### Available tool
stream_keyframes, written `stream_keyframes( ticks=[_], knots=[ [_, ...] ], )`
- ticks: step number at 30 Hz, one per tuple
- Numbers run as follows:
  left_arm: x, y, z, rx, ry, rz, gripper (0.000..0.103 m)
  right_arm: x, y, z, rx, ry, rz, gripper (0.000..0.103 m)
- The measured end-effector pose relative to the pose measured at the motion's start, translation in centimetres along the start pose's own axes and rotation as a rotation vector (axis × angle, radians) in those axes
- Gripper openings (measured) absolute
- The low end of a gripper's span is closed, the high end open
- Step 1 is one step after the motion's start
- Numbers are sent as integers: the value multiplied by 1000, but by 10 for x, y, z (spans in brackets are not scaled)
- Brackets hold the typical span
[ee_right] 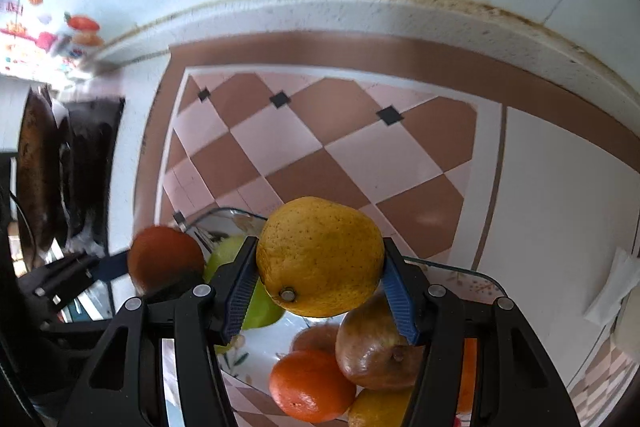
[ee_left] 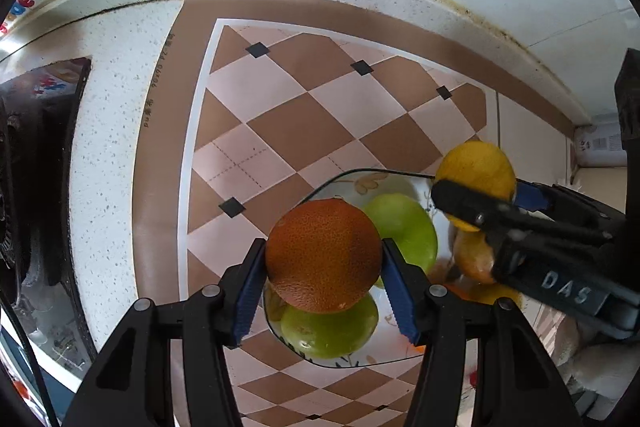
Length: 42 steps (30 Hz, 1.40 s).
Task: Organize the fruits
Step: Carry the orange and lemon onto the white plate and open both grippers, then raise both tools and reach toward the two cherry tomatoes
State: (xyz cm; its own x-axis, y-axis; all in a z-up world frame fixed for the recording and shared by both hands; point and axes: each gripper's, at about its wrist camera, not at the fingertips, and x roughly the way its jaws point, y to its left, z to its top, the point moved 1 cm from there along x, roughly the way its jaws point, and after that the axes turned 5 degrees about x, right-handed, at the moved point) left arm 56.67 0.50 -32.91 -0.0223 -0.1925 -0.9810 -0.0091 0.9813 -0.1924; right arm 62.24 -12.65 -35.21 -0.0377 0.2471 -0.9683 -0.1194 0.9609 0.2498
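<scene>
My left gripper [ee_left: 323,279] is shut on a dark orange [ee_left: 323,255] and holds it above a glass plate [ee_left: 352,175] of fruit. Two green apples [ee_left: 404,227] lie on the plate below it. My right gripper [ee_right: 320,279] is shut on a yellow orange [ee_right: 320,257], also above the plate [ee_right: 460,269]. In the left wrist view the right gripper [ee_left: 476,195] comes in from the right with the yellow orange [ee_left: 476,167]. In the right wrist view the dark orange [ee_right: 164,259] shows at the left. Under the right gripper lie a brownish pear [ee_right: 376,347], an orange [ee_right: 312,387] and a green apple [ee_right: 260,307].
The plate stands on a brown and pink checkered mat [ee_left: 304,123] on a speckled white counter [ee_left: 112,155] against a white wall. A black stove with a pan [ee_right: 40,171] is at the left. A folded white cloth [ee_right: 612,283] lies at the right.
</scene>
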Motion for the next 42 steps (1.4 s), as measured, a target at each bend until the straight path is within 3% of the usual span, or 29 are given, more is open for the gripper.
stream_keyframes(
  ticks=[6, 11, 13, 15, 17, 19, 22, 29, 33, 42],
  knots=[
    [6, 3, 3, 1, 21, 6, 54, 7, 1, 0, 7, 55, 6, 63],
    [4, 8, 2, -21, 16, -16, 54, -1, -4, -1, 37, 49, 17, 74],
    [-1, 8, 1, -20, 5, -20, 60, -8, -7, -3, 49, 32, 21, 76],
    [-7, 7, -1, -11, -11, -12, 81, -17, -11, -7, 61, 16, 31, 80],
    [-11, 6, -4, -4, -21, -5, 83, -28, -15, -14, 73, -14, 29, 81],
    [-16, 6, -8, 0, -31, 28, 83, -41, -19, -24, 74, -51, 7, 82],
    [-26, 4, -17, 18, -67, 78, 88, -57, -25, -46, 70, -100, -45, 93],
    [-43, -5, -47, 39, -133, 149, 91, -81, -36, -107, 88, -193, -187, 93],
    [-52, -16, -67, 59, -186, 206, 91, -90, -41, -140, 119, -222, -201, 93],
    [-66, -36, -103, 91, -244, 213, 91, -115, -42, -191, 173, -304, -209, 93]
  ],
)
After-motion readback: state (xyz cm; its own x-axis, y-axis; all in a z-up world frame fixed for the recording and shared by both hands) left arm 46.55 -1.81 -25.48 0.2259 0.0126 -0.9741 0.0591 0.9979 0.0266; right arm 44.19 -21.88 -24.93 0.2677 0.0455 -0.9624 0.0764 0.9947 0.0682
